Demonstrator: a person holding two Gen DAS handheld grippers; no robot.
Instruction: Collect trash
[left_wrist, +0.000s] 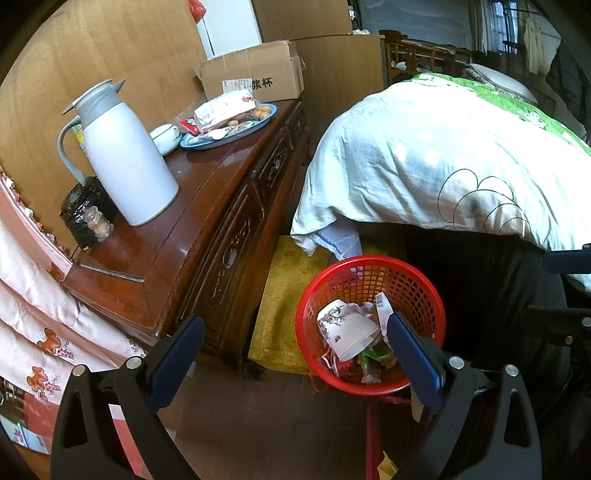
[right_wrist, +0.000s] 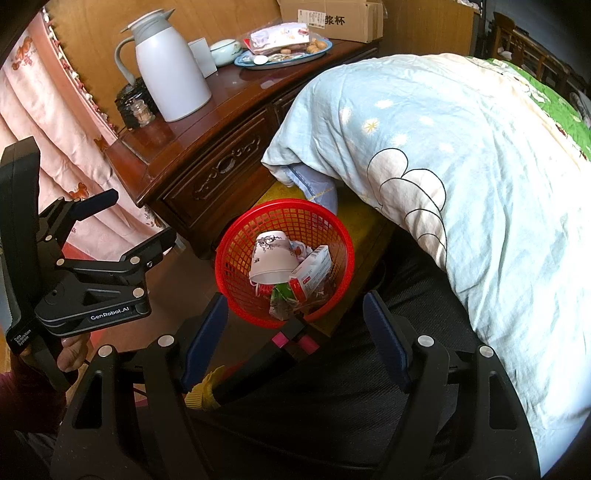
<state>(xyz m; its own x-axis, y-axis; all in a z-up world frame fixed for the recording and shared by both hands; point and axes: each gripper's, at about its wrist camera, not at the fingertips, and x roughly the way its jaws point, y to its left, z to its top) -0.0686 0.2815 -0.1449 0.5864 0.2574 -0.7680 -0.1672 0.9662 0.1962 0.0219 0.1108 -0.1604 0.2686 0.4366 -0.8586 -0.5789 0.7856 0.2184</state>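
Note:
A red mesh basket (left_wrist: 402, 273) stands on the floor between the wooden dresser and the bed; it also shows in the right wrist view (right_wrist: 255, 218). Inside lie a white paper cup (left_wrist: 349, 330) (right_wrist: 269, 260), a red and white carton (right_wrist: 312, 271), a green wrapper (right_wrist: 280, 301) and other scraps. My left gripper (left_wrist: 295, 354) is open and empty, just above and near the basket; it also shows in the right wrist view (right_wrist: 136, 218). My right gripper (right_wrist: 295, 325) is open and empty, above the basket's near rim.
The dark wooden dresser (left_wrist: 207, 206) carries a white thermos jug (left_wrist: 125, 155), a small jar (left_wrist: 98, 223), a blue tray of snacks (left_wrist: 236, 125) and a cardboard box (left_wrist: 255, 74). A light blue quilt (right_wrist: 461, 155) hangs off the bed. A pink curtain (left_wrist: 33, 295) hangs at the left.

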